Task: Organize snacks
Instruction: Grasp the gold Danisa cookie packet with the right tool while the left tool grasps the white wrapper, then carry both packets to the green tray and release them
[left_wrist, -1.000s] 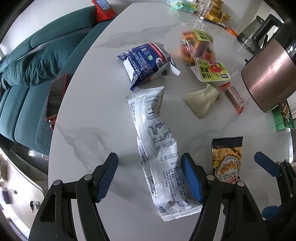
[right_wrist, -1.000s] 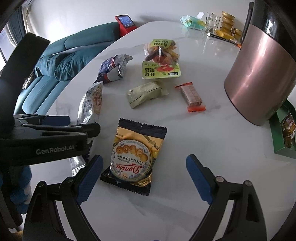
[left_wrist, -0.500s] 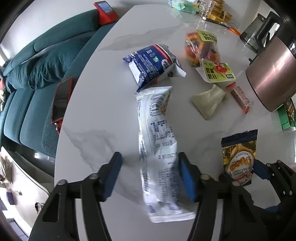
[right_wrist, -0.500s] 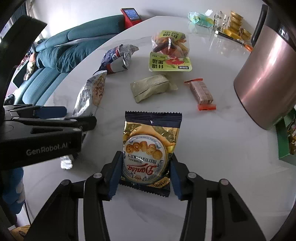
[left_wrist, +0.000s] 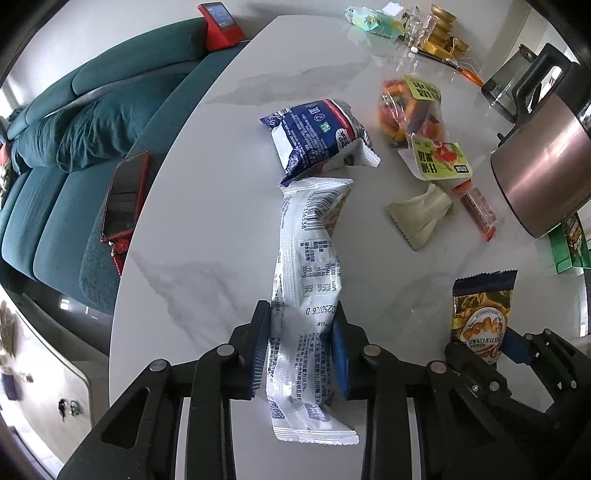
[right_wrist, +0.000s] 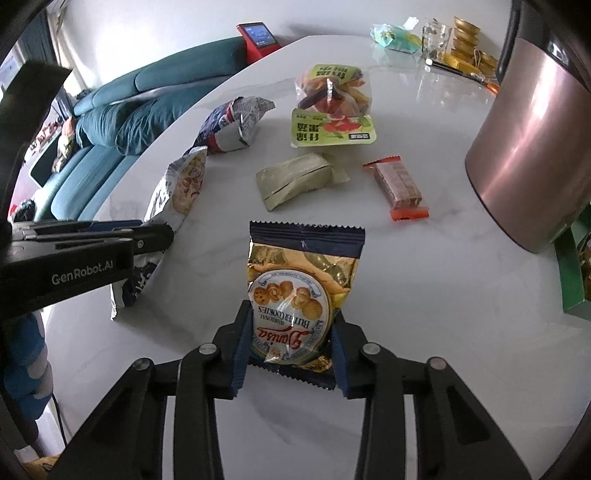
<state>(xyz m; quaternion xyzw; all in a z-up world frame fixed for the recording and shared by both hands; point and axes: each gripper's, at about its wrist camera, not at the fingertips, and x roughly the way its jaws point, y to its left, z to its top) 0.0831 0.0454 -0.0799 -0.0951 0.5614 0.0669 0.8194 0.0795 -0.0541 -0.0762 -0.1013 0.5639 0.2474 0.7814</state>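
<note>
The left gripper (left_wrist: 301, 354) has its jaws clamped on the long white snack packet (left_wrist: 308, 295) above the marble table (left_wrist: 207, 229).

Bare table (right_wrist: 424, 295) lies open right of the cookie bag (right_wrist: 301, 291), but the big pot (right_wrist: 535, 147) and wafer (right_wrist: 399, 186) block farther on.

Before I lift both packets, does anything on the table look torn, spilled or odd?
Nothing spilled. The blue-and-white snack bag behind the long white packet looks crumpled, with a flap sticking out; whether it is open I cannot tell. The butter cookies packet looks intact.
</note>
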